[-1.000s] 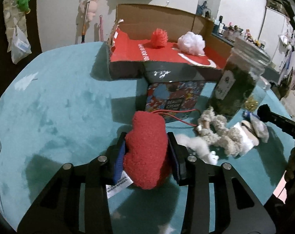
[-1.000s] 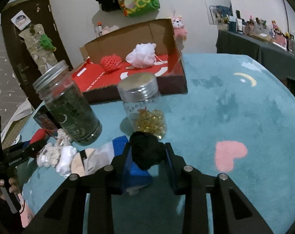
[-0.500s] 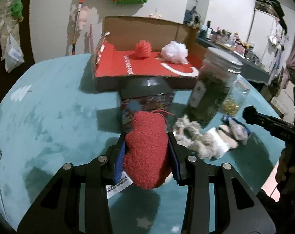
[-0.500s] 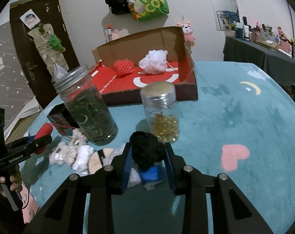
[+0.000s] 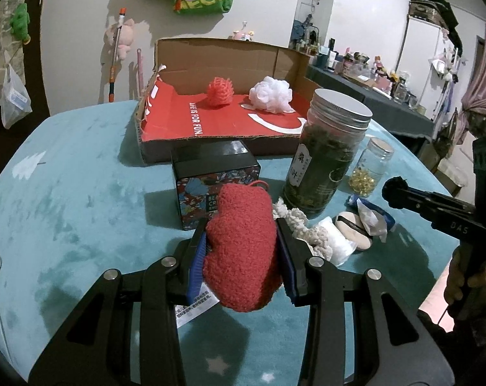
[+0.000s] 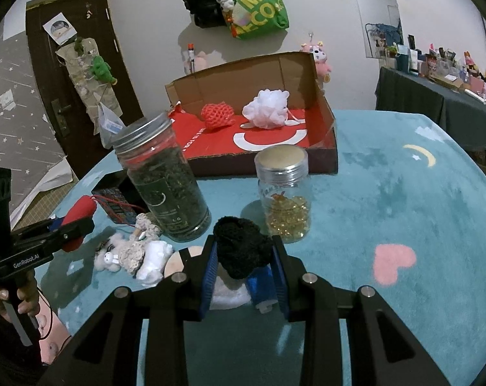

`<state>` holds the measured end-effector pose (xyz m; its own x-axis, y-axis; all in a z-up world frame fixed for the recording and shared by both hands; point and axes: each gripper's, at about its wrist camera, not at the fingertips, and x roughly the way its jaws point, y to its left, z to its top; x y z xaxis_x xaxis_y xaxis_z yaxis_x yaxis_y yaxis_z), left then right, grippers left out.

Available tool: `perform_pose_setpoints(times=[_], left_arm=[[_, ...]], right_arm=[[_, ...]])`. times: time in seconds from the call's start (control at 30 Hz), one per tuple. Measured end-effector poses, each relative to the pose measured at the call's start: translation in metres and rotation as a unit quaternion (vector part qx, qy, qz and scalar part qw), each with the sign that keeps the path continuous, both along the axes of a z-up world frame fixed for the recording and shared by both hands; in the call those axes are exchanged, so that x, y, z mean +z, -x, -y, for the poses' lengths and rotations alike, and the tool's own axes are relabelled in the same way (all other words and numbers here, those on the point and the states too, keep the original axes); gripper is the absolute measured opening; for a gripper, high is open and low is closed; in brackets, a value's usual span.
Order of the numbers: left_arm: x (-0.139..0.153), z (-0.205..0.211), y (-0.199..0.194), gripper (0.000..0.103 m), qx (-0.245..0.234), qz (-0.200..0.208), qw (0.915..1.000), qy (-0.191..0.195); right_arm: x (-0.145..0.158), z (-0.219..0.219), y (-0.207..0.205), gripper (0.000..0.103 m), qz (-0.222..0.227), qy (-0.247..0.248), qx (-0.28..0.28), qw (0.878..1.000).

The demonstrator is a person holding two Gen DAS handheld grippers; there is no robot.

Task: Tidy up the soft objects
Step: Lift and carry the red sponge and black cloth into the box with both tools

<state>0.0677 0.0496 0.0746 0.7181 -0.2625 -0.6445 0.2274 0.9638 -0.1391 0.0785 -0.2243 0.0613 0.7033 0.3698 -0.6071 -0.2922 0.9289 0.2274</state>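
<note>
Jars [image 6: 167, 180] two, puffs [image 5: 270, 94] in box two

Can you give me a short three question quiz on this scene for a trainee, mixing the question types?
1. True or false: the left gripper is shut on the red fuzzy toy.
2. Multiple choice: which things lie in the cardboard box? A) two jars; B) a red mesh ball and a white mesh puff; C) nothing.
3. Short answer: what does the right gripper hold, and what fills the small jar behind it?

Key
1. True; the pads press both its sides.
2. B.
3. A black fuzzy toy; the jar holds golden capsules.
</note>
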Motion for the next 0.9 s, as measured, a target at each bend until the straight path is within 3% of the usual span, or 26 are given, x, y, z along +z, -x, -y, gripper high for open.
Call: perform_pose_setpoints(times=[0.57, 0.9], left_arm=[[0.011, 0.003, 0.001, 0.037, -0.013, 0.007, 0.9999, 0.009], [0.024, 0.02, -0.027, 0.037, -0.031, -0.001, 0.9992, -0.025]], right_arm=[[0.0, 0.006, -0.001, 0.034, -0.002, 0.004, -0.007, 1.0], [-0.001, 0.025, -0.011, 0.034, -0.015, 0.015, -0.029, 0.999]])
